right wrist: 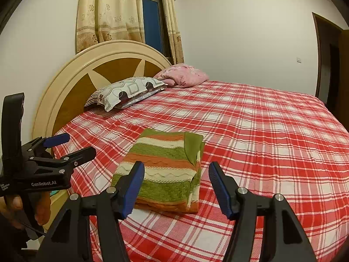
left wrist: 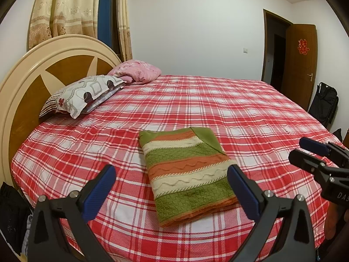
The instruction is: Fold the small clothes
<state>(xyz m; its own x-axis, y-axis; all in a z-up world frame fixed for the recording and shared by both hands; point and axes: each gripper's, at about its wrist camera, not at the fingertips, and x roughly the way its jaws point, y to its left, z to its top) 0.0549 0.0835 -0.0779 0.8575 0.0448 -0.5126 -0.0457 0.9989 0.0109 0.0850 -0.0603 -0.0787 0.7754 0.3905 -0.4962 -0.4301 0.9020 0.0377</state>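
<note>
A small knitted sweater with green, orange and cream stripes lies folded into a neat rectangle on the red plaid bed sheet. It also shows in the right wrist view. My left gripper is open and empty, held just in front of the sweater's near edge. My right gripper is open and empty too, held above the sweater's near right side. Each gripper shows in the other view: the right one at the far right, the left one at the far left, both with fingers apart.
A patterned pillow and a pink blanket lie at the head of the bed by the round headboard. Curtains and a window stand behind. A brown door and a black bag are on the right.
</note>
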